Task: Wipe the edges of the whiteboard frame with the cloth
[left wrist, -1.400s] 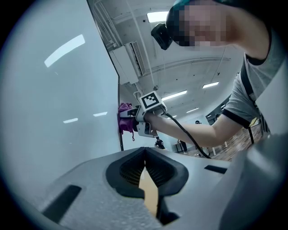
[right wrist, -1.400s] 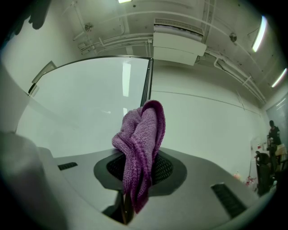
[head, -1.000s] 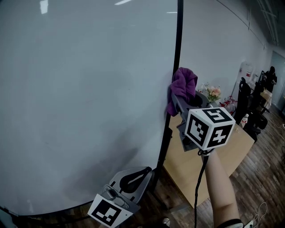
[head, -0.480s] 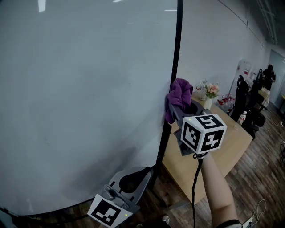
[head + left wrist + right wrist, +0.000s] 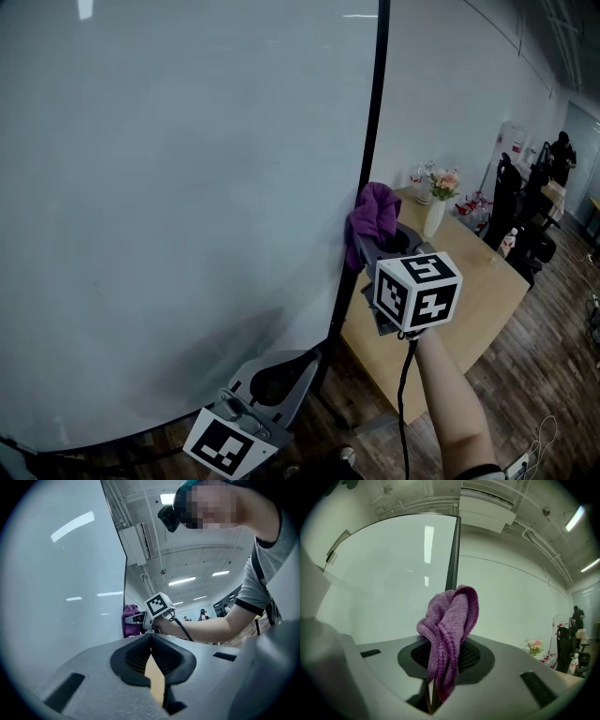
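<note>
Two jaws of the right gripper (image 5: 371, 240) are pinching a knitted purple cloth (image 5: 375, 214) against the thin black whiteboard frame (image 5: 373, 112) (lower than before); the left gripper (image 5: 291, 367) is idling closed, empty.

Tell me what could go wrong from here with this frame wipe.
1. The right gripper pinches only a narrow fold of the cloth. Most of it bunches loose above, so drag along the black frame edge may pull it free.
2. The wad is small, so a hard jaw may scrape the frame or whiteboard.
3. The flower vase stands on the table behind, and a wide swing might reach it.
</note>
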`<state>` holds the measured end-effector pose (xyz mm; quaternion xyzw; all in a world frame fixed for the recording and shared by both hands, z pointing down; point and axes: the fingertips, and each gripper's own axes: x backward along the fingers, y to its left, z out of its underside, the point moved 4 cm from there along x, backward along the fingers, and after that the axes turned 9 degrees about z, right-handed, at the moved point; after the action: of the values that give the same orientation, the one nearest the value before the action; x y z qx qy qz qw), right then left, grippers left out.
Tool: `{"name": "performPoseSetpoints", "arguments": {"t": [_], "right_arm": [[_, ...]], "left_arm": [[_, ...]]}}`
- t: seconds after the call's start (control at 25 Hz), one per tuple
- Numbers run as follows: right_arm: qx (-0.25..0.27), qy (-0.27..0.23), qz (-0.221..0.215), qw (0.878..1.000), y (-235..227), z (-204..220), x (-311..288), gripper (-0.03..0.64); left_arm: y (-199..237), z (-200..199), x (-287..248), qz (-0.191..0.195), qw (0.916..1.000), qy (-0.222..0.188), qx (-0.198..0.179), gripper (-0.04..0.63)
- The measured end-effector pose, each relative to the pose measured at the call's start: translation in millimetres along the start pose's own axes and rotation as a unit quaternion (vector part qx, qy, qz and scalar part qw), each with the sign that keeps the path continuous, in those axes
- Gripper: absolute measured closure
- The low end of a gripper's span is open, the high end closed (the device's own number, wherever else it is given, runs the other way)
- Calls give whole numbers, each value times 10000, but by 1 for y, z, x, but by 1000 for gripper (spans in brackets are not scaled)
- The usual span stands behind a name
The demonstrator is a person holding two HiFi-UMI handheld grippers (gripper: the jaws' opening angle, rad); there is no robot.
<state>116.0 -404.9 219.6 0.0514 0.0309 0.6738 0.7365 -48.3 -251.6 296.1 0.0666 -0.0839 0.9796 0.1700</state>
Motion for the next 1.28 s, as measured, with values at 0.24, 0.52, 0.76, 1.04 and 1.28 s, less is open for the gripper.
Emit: {"name": "performPoseSetpoints", "arguments": {"t": [0.24,0.52,0.76,1.04,1.28], "right_arm": [[-58,-53,67,9999,2,7,2,532],[-42,136,115,9998,4,29,1,532],[4,235,151,9996,8,51,2,532],[-18,183,174,9997,9,60,4,532],[3,57,216,9998,14,69,3,532]], "left_arm": [[0,5,2,6,10000,42,74,580],[1,10,3,41,9999,92,130,578],[-1,14,3,59,9998,134,154,578],[-4,24,3,46,9995,216,218,578],[-1,35,6,17,9992,253,307,578]]}}
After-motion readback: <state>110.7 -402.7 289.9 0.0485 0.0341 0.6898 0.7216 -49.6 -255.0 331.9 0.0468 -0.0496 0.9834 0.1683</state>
